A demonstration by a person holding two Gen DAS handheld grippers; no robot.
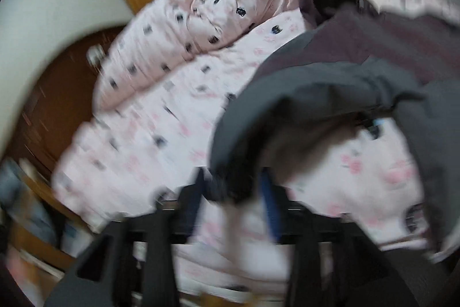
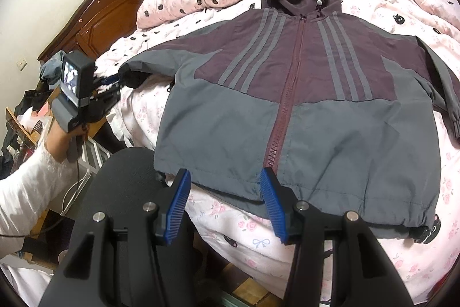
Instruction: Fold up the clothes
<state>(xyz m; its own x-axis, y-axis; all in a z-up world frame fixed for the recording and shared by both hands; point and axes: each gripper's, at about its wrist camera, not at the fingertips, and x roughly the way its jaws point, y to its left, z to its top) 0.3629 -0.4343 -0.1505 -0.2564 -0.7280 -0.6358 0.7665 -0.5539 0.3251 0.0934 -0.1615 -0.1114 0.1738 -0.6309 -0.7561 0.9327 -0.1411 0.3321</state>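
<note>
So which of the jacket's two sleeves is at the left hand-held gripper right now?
The sleeve stretched out toward the headboard, its cuff at the left hand-held gripper. The other sleeve hangs folded down the jacket's far side, untouched.

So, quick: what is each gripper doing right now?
Left gripper: open at the grey-and-maroon hooded jacket's sleeve cuff.
Right gripper: open, holding nothing.

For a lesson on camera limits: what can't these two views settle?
- Left gripper: left view blurred; whether its fingers touch the sleeve is unclear.
- Jacket: right cuff cut by the right view's edge.
- Left gripper's screen: too small to read.
</note>
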